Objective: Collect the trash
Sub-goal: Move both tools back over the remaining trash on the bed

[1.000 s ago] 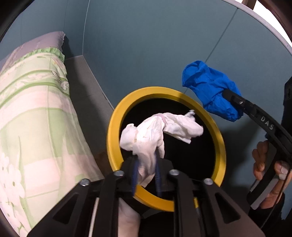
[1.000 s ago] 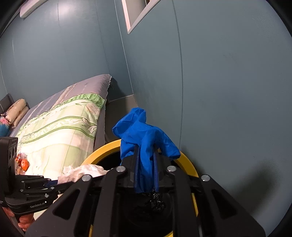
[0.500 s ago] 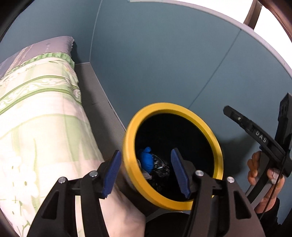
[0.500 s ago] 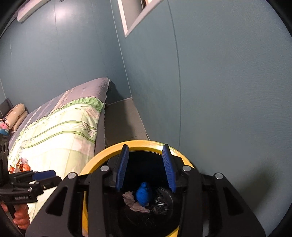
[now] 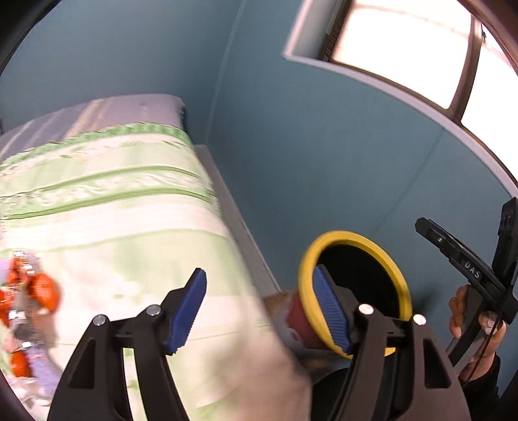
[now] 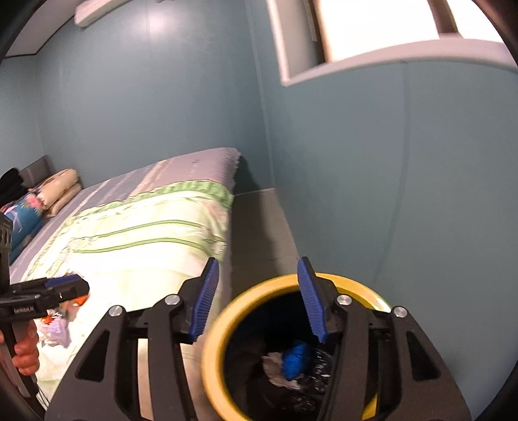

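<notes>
A round bin with a yellow rim (image 6: pixel 220 327) stands on the floor between the bed and the wall; it also shows in the left wrist view (image 5: pixel 306 285). Inside lie a crumpled blue glove (image 6: pixel 296 359) and a white tissue (image 6: pixel 273 364). My left gripper (image 5: pixel 259 311) is open and empty, over the bed edge beside the bin. My right gripper (image 6: pixel 257 298) is open and empty above the bin's left rim. Orange and purple wrappers (image 5: pixel 40 291) lie on the green quilt; they also show in the right wrist view (image 6: pixel 58 327).
The bed with a green-striped quilt (image 6: pixel 145 239) fills the left. A teal wall (image 6: pixel 356 194) runs close along the right, with a window (image 6: pixel 388 26) above. Pillows (image 6: pixel 55 191) lie at the bed's far end. A narrow grey floor strip (image 6: pixel 259 233) lies between bed and wall.
Both grippers opened and dropped the white tissue and the blue glove into the bin. Both have since swung left toward the bed, bringing the wrappers on the quilt into view.
</notes>
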A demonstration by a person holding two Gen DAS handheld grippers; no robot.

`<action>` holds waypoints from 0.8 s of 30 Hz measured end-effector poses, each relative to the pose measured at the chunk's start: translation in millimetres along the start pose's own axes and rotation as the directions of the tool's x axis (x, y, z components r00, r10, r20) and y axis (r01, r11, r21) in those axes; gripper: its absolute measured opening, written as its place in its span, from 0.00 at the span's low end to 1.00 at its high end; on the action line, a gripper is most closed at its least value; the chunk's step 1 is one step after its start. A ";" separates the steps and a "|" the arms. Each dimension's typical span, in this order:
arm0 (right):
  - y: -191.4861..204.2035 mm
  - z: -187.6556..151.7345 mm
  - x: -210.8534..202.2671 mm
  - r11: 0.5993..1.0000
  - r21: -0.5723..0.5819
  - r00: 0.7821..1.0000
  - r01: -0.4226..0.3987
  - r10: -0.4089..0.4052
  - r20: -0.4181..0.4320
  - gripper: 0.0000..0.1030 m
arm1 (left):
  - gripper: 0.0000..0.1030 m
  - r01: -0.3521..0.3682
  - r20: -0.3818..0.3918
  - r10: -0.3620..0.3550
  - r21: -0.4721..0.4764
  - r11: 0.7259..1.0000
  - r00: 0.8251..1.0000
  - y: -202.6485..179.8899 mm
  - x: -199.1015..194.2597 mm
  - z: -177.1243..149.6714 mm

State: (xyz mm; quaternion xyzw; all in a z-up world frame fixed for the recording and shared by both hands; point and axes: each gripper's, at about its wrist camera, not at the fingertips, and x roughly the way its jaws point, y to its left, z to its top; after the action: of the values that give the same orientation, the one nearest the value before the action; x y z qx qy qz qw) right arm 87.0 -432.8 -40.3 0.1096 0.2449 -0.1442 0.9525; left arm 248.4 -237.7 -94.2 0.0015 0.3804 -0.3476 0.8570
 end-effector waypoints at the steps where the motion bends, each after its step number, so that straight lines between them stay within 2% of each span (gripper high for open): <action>1: 7.6 1.6 0.0 1.000 -0.009 1.000 -0.014 0.015 0.002 0.50 | 0.66 -0.010 0.010 0.010 -0.004 1.000 1.000 6.4 -6.6 0.2; 5: 45.6 7.6 0.0 0.995 -0.060 0.997 -0.075 0.075 0.008 0.54 | 0.72 -0.095 0.069 0.095 -0.014 0.995 0.993 37.2 -44.3 -3.0; 10: 98.3 11.9 -2.5 0.978 -0.121 0.985 -0.171 0.174 0.011 0.60 | 0.79 -0.190 0.113 0.196 -0.059 0.980 0.974 80.2 -90.7 -13.9; 15: 145.0 11.8 -10.0 0.951 -0.183 0.967 -0.249 0.255 0.007 0.66 | 0.80 -0.285 0.117 0.298 -0.111 0.952 0.947 120.2 -132.1 -31.7; 24: 213.7 -5.1 -8.9 0.890 -0.270 0.929 -0.367 0.366 -0.057 0.69 | 0.81 -0.371 0.096 0.400 -0.226 0.901 0.912 184.4 -181.2 -70.0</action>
State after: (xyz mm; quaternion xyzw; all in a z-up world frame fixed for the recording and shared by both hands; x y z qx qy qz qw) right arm 147.5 -229.7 -10.6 0.0206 0.2398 0.0738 0.9678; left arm 227.9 28.5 -73.9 -0.0348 0.3447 -0.1296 0.9291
